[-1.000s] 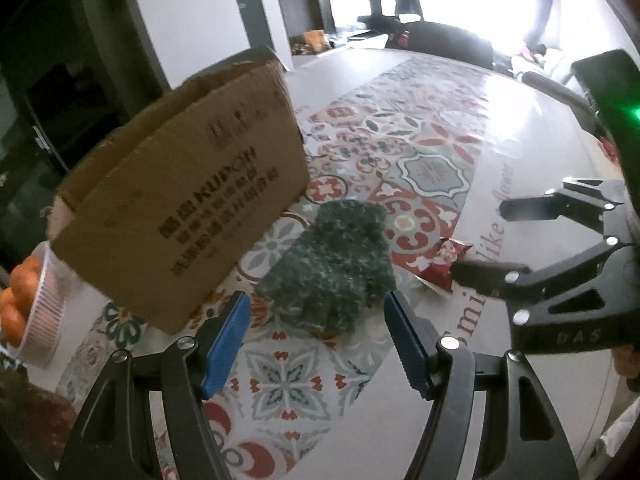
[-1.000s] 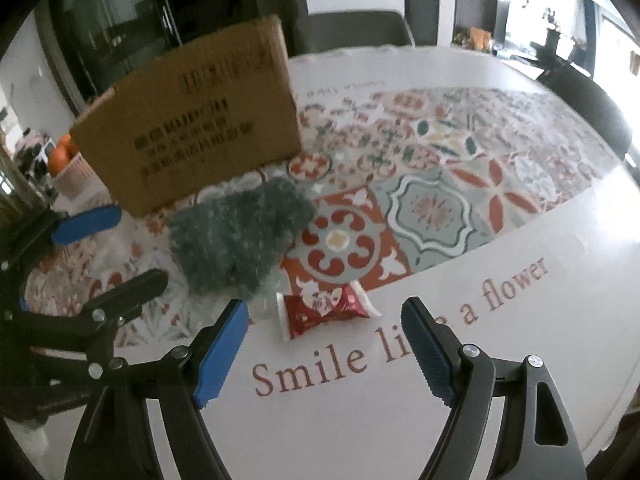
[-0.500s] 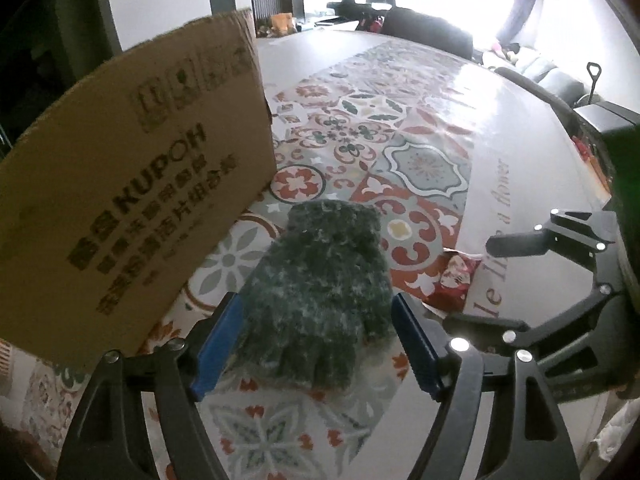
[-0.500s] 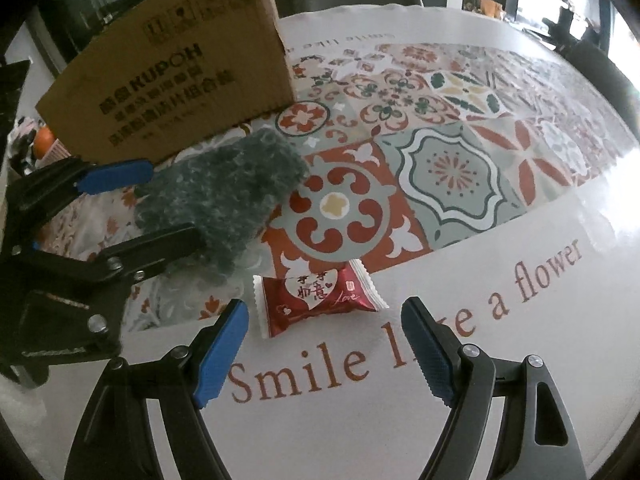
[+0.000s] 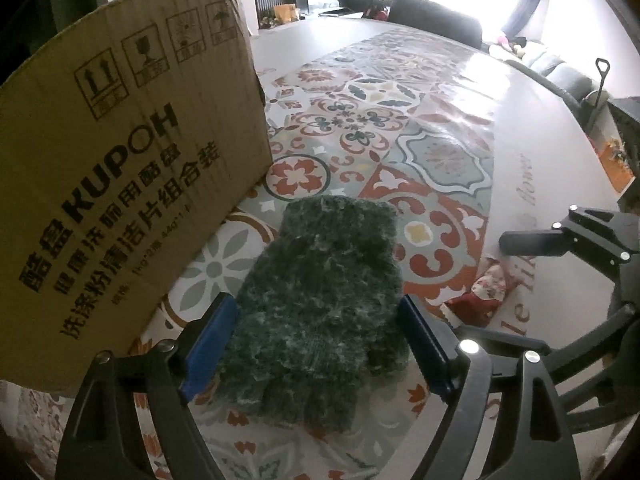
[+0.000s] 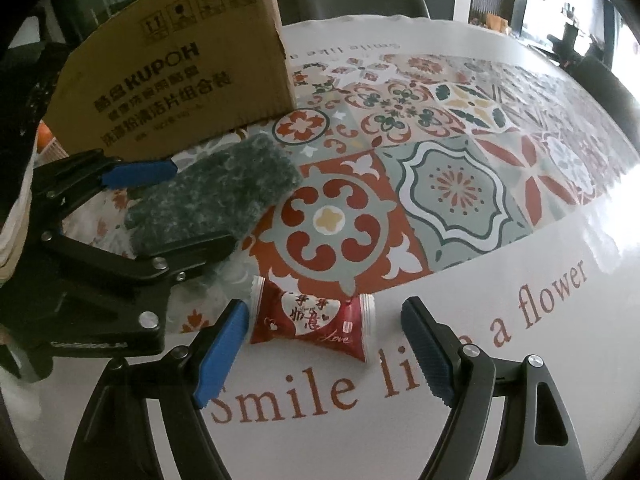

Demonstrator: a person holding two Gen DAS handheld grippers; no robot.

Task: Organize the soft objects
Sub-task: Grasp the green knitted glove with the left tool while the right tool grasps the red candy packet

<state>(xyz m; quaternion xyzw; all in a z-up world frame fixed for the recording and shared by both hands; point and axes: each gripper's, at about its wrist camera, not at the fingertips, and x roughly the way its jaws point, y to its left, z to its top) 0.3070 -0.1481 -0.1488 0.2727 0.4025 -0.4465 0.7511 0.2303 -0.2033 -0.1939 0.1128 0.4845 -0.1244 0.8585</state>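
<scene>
Early stage is judged: nothing has been put away yet. The dark fuzzy glove (image 5: 320, 300) lies flat on the counter (image 6: 500, 264), just right of the cardboard box (image 5: 120, 184), bracketed by the left claw (image 5: 316, 344), which is spread wide and not yet clamped. The right claw (image 6: 324, 348), also spread, straddles the red candy packet (image 6: 312, 316). Grasp, lift and placement remain.

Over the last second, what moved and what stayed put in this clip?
Both grippers came down and forward. The left gripper now straddles the dark green glove, fingers open on either side, not clamped. The right gripper closed in on the red candy packet, also open. Glove, packet and cardboard box lie where they were on the patterned tablecloth.
</scene>
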